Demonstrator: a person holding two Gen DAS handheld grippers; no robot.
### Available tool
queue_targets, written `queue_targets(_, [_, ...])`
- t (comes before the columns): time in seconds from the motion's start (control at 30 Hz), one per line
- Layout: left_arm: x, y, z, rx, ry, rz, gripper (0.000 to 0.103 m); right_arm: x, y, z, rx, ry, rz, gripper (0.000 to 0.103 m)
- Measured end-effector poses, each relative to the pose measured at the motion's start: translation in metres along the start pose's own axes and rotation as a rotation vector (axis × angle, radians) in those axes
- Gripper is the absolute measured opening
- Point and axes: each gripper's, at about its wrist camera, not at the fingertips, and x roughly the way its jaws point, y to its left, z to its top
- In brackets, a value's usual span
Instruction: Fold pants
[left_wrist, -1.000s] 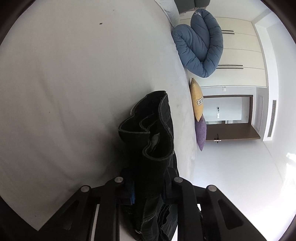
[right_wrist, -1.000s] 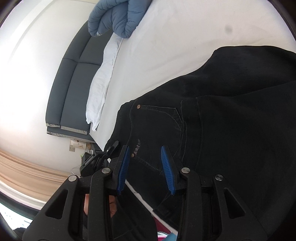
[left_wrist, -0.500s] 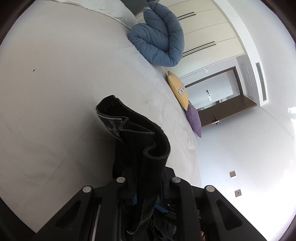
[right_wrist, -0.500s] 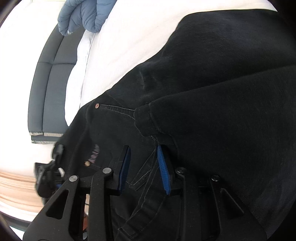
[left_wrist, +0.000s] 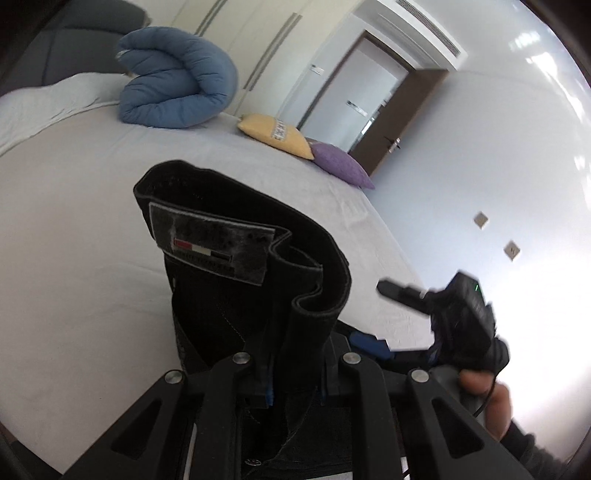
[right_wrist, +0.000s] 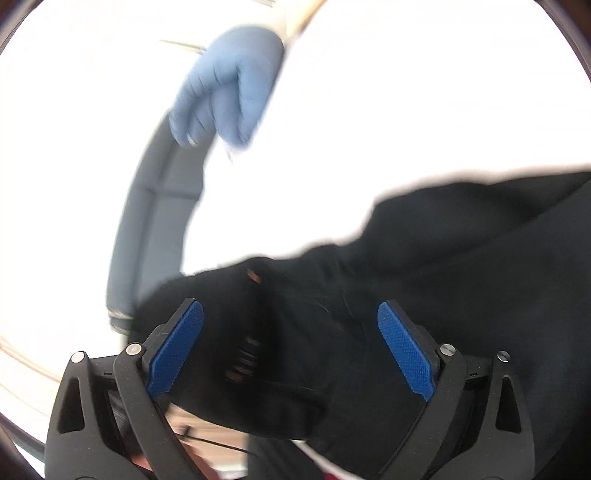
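The black pants (left_wrist: 240, 295) carry a grey label (left_wrist: 212, 243) sewn inside the waistband, with a small red, white and dark flag stripe on it; the line of lettering under the stripe is too small to read. On the right wrist view, pale letters printed on the pants (right_wrist: 247, 356) are blurred past reading.

The left gripper (left_wrist: 295, 373) is clamped tight on the pants: a bunched fold of waistband stands up out of its jaws, long axis upright, open edge pointing up, above the white bed (left_wrist: 74, 258).

The right gripper (right_wrist: 290, 350) has just been opening, and its blue pads (right_wrist: 177, 350) stand wide apart. The pants lie between and beyond them, touching neither pad.

Far across the bed from the pants sit a rolled blue duvet (left_wrist: 177, 92), a yellow cushion (left_wrist: 275, 134) and a purple cushion (left_wrist: 341, 166).
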Motion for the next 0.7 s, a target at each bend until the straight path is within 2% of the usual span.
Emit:
queue_targets(0.07, [0.014,-0.027,-0.013,0.073,0.038,-0.007,0.016,-0.012,0.009,0.008,-0.028,0.065,0.048,0.098])
queue_targets(0.1, [0.019,-0.037,-0.021,0.100,0.055,-0.010,0.016,-0.015,0.013,0.011,-0.058,0.090,0.043,0.098])
queue_targets(0.2, [0.029,-0.065,-0.048,0.199,0.111,-0.011,0.016,-0.018,0.020,0.007,-0.143,0.141,-0.015,0.098])
queue_targets(0.33, [0.043,-0.095,-0.071,0.308,0.173,0.009,0.016,-0.025,0.011,-0.009,-0.148,0.157,-0.062,0.097])
queue_targets(0.43, [0.046,-0.113,-0.089,0.393,0.205,0.032,0.016,-0.028,-0.001,-0.018,-0.161,0.175,-0.144,0.092])
queue_targets(0.5, [0.050,-0.124,-0.099,0.451,0.215,0.061,0.016,-0.023,-0.010,-0.024,-0.202,0.182,-0.225,0.075])
queue_targets(0.57, [0.054,-0.131,-0.107,0.491,0.225,0.082,0.016,-0.024,-0.023,-0.028,-0.231,0.180,-0.313,0.033])
queue_targets(0.63, [0.058,-0.136,-0.115,0.511,0.245,0.080,0.017,-0.027,-0.036,-0.031,-0.224,0.163,-0.315,0.021])
queue_targets(0.7, [0.063,-0.143,-0.120,0.530,0.258,0.078,0.017,-0.030,-0.043,-0.035,-0.251,0.134,-0.336,0.018])
